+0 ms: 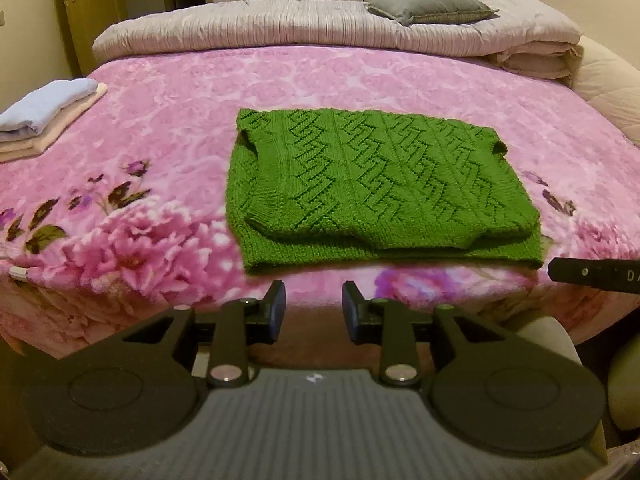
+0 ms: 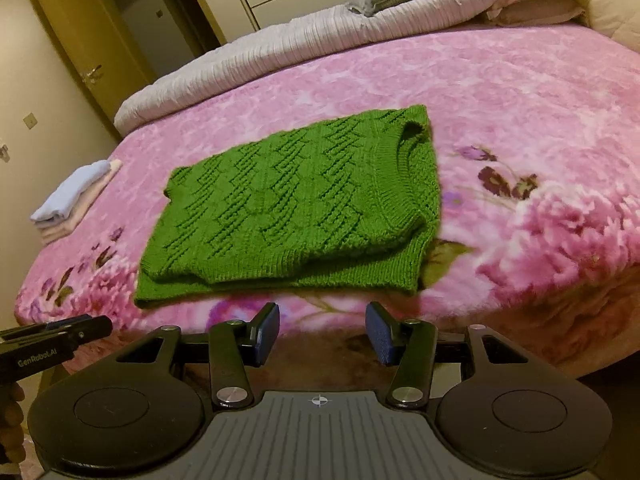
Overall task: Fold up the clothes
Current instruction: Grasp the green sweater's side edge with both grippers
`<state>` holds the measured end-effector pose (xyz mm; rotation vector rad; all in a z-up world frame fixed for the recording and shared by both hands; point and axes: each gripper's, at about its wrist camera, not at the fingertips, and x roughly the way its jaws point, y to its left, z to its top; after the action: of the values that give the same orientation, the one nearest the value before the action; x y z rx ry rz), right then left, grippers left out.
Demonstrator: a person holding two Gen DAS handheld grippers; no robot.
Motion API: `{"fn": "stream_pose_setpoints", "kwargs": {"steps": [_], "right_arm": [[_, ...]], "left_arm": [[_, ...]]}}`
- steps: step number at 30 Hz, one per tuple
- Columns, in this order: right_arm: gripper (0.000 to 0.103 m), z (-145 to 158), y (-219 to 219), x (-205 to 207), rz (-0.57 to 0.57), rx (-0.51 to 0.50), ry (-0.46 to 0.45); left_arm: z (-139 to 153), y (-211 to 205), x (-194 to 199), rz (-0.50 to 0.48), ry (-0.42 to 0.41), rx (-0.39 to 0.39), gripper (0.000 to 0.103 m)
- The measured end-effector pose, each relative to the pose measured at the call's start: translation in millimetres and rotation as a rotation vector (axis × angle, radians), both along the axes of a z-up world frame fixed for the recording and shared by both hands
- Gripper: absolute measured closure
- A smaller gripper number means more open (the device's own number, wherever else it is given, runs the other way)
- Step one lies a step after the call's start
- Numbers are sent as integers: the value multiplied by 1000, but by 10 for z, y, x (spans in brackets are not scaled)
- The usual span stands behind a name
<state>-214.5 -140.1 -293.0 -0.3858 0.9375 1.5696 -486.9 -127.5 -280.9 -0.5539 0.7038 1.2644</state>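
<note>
A green knitted sweater lies folded into a rectangle on the pink floral blanket, near the bed's front edge. It also shows in the right wrist view, collar to the right. My left gripper is open and empty, just short of the sweater's near edge, off the bed. My right gripper is open and empty, also short of the near edge. The right gripper's tip shows at the left wrist view's right edge; the left gripper shows at the right wrist view's left edge.
A stack of folded light blue and cream clothes sits at the bed's left edge, also in the right wrist view. A rolled pale quilt with a grey pillow lies along the far side. A yellow door stands behind.
</note>
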Motion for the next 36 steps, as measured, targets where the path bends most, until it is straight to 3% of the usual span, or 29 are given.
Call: {"fn": "stream_pose_setpoints", "kwargs": {"steps": [10, 18, 28, 31, 34, 36], "right_arm": [[51, 33, -61, 3, 2, 7, 7], [51, -96, 44, 37, -13, -41, 7], [51, -290, 213, 170, -56, -88, 6], [51, -334, 252, 323, -116, -53, 66], [51, -412, 303, 543, -195, -24, 174], [51, -473, 340, 681, -242, -5, 253]], "left_arm": [[-7, -84, 7, -7, 3, 1, 74], [-157, 67, -32, 8, -21, -56, 74], [-314, 274, -132, -6, -101, -84, 74], [-311, 379, -187, -22, -152, -67, 76], [-314, 503, -236, -29, -172, -51, 85], [-317, 588, -268, -34, -187, -40, 86]]}}
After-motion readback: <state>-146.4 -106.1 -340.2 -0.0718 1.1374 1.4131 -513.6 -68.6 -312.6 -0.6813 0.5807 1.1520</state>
